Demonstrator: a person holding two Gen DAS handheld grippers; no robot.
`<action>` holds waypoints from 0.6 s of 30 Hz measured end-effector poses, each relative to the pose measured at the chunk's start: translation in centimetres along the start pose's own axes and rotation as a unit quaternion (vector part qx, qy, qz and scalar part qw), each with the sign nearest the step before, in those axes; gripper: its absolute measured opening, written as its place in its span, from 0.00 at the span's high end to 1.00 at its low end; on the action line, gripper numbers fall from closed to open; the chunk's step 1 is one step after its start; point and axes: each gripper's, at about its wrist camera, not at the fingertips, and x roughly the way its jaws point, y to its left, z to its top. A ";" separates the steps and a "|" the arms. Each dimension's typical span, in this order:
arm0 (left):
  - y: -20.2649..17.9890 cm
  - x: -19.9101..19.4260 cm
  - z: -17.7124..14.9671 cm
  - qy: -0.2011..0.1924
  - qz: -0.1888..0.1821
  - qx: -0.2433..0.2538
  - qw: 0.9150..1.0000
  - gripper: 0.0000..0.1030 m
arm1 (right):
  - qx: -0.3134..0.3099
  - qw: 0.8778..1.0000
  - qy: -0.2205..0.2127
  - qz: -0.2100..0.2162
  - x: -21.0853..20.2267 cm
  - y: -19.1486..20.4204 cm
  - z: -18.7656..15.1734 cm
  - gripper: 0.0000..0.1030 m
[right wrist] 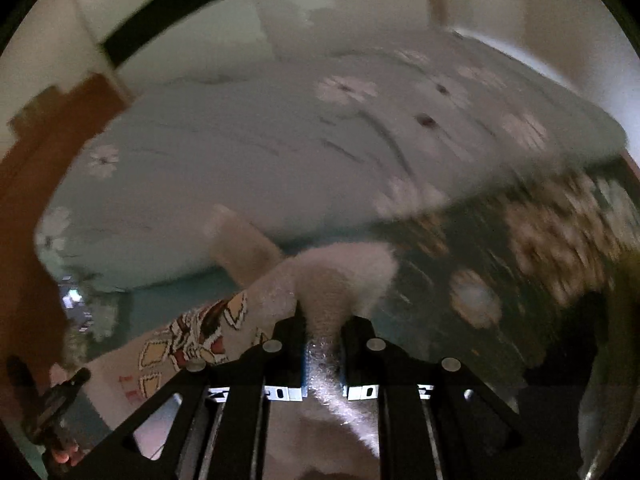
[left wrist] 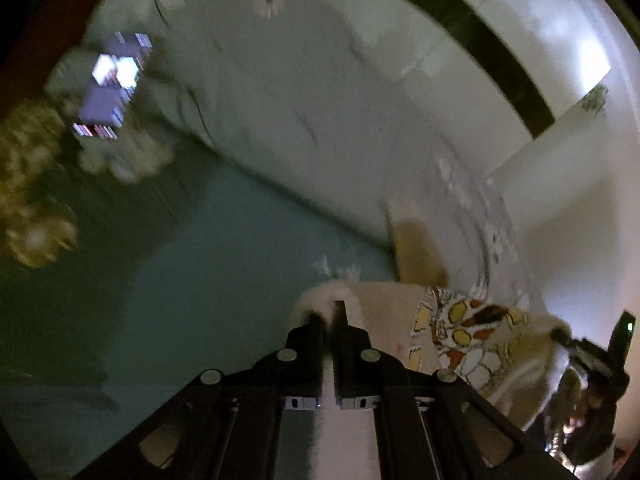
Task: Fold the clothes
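Bed (right wrist: 240,152): biggest thing here by far, fills the upper half of the right wrist view. Pale blue-green cover with white daisies on it. It shows up in the left wrist view too, as a big pale curved slab.

Sheet (left wrist: 224,280): flat teal stretch below the bed cover; the garment is held up over it.

Dark floral fabric (right wrist: 540,240): dark green with cream flowers, off on the right side of the right wrist view, really smeared by blur so can't say much more.

Garment (left wrist: 400,312): fuzzy cream-white piece with a cartoon print in yellow, orange and red. It's stretched between the two grippers, so it's up in the air and not lying on the bed. Tan lining or an inner flap (right wrist: 244,252) sticks up behind it.

Left gripper (left wrist: 330,312): jaws nearly closed, pinching the fluffy edge of the garment, with white pile puffing out around the tips.

Right gripper (right wrist: 324,316): jaws closed down on a bunched fold of the same garment, fabric running back between the fingers toward the camera.

Glowing thing (left wrist: 112,84): bright white-purple patch at upper left of the left view, too blurry to tell what it is.

Green light (left wrist: 630,326): tiny dot on the other gripper at the right edge.
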 end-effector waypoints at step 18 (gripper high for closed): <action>11.2 -6.9 -7.3 0.007 0.089 -0.145 0.985 0.97 | -0.191 0.969 0.139 0.068 6.2 13.5 -4.3 0.89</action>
